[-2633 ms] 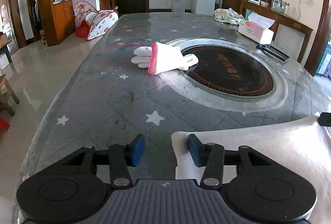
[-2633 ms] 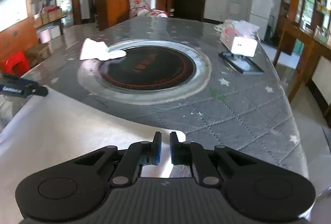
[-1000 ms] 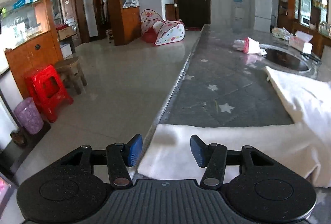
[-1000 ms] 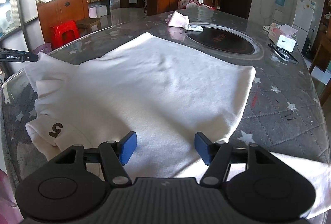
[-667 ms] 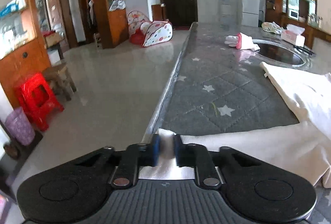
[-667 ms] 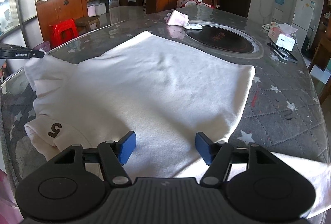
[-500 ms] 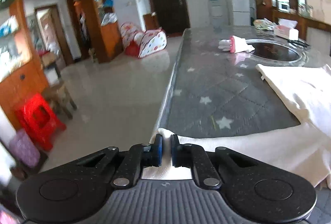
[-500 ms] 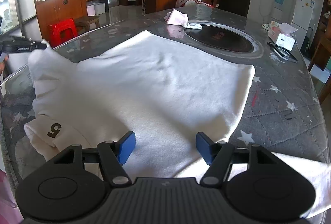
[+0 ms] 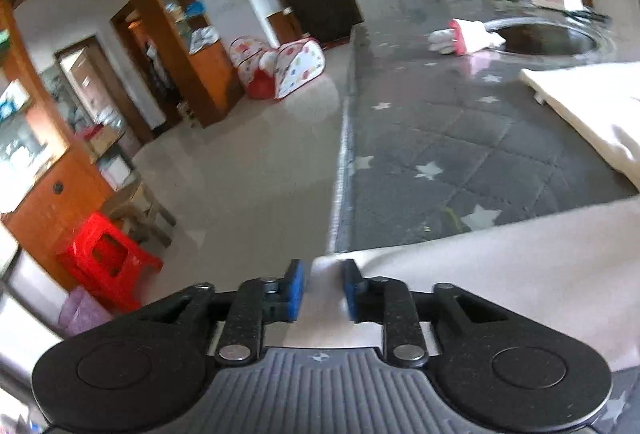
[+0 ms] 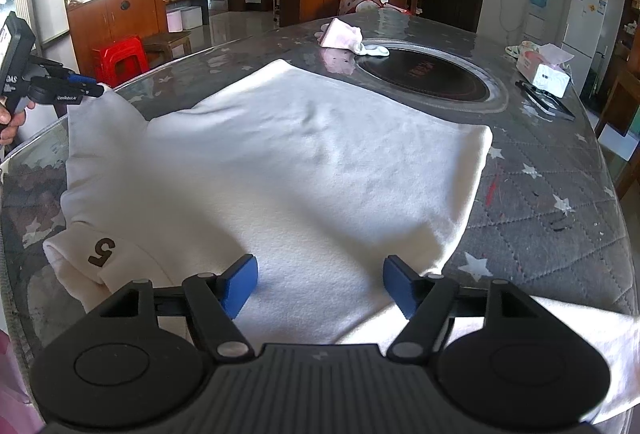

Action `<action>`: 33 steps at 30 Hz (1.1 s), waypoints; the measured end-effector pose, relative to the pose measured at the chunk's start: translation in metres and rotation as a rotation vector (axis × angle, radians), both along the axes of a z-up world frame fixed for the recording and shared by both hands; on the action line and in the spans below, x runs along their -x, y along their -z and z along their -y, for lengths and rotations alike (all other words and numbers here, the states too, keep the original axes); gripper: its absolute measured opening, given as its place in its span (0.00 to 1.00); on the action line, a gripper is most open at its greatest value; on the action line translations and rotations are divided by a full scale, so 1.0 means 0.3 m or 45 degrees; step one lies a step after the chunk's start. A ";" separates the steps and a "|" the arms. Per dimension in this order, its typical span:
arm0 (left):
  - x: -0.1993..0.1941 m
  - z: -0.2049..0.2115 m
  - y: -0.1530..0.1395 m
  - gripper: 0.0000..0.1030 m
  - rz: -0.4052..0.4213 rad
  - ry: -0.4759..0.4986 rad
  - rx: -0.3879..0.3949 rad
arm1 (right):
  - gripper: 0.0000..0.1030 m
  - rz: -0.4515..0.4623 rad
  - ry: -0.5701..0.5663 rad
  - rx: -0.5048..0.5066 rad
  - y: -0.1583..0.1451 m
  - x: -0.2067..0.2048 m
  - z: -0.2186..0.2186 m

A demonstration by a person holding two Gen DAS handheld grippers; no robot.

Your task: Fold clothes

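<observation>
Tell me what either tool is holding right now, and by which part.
Left tool: jaws opening, the white shirt's sleeve end between them, no firm hold. Right tool: open over the shirt, holding nothing.

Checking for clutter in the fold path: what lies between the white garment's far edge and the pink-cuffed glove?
Only bare starred tabletop between garment and glove, per the right wrist view.

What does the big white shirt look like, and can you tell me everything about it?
The white shirt looks soft and fleecy. It lies spread flat on the grey star-patterned table, just short of the round black cooktop. A brown "5" marks a folded part at its near left. Its far-left corner is lifted off the table, between the jaws of the left gripper, which are opening. The right gripper hovers open over the near edge.
</observation>
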State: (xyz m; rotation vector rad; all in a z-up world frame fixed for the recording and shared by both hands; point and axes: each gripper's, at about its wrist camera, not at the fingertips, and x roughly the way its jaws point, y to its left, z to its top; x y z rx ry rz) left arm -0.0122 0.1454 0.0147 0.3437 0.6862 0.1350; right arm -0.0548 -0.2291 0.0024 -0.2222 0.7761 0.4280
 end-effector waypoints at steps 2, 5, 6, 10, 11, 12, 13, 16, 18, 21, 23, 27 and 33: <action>0.010 0.007 -0.039 0.31 0.034 -0.027 0.034 | 0.69 0.002 -0.001 0.002 0.000 0.001 -0.002; 0.051 0.050 -0.109 0.30 0.096 0.033 0.144 | 0.69 0.005 0.001 0.003 0.000 0.002 -0.003; 0.063 0.072 -0.128 0.30 0.100 0.075 0.197 | 0.69 0.007 0.002 0.004 0.000 0.003 -0.004; 0.086 0.189 -0.171 0.30 0.045 0.298 0.456 | 0.70 0.014 0.004 0.006 0.001 0.004 -0.005; 0.083 0.224 -0.170 0.30 0.019 0.351 0.513 | 0.70 0.014 0.005 0.006 0.001 0.004 -0.006; 0.079 0.256 -0.165 0.30 -0.007 0.395 0.554 | 0.70 0.015 0.006 0.004 0.002 0.004 -0.006; 0.073 0.289 -0.158 0.30 -0.030 0.434 0.581 | 0.70 0.016 0.006 0.003 0.002 0.004 -0.006; 0.045 0.376 -0.127 0.30 -0.081 0.521 0.628 | 0.71 0.016 0.006 -0.001 0.002 0.003 -0.006; 0.022 0.421 -0.102 0.30 -0.112 0.559 0.649 | 0.71 0.017 0.005 -0.003 0.003 0.003 -0.006; -0.010 0.443 -0.060 0.29 -0.150 0.545 0.650 | 0.72 0.017 0.003 -0.009 0.005 0.002 -0.004; -0.031 0.440 -0.030 0.29 -0.189 0.519 0.661 | 0.72 0.018 0.003 -0.015 0.006 0.003 -0.001; -0.041 0.410 -0.007 0.25 -0.179 0.482 0.653 | 0.73 0.019 0.001 -0.024 0.009 0.003 0.002; -0.022 0.421 -0.052 0.26 -0.140 0.493 0.641 | 0.73 0.029 -0.003 -0.032 0.008 0.006 0.004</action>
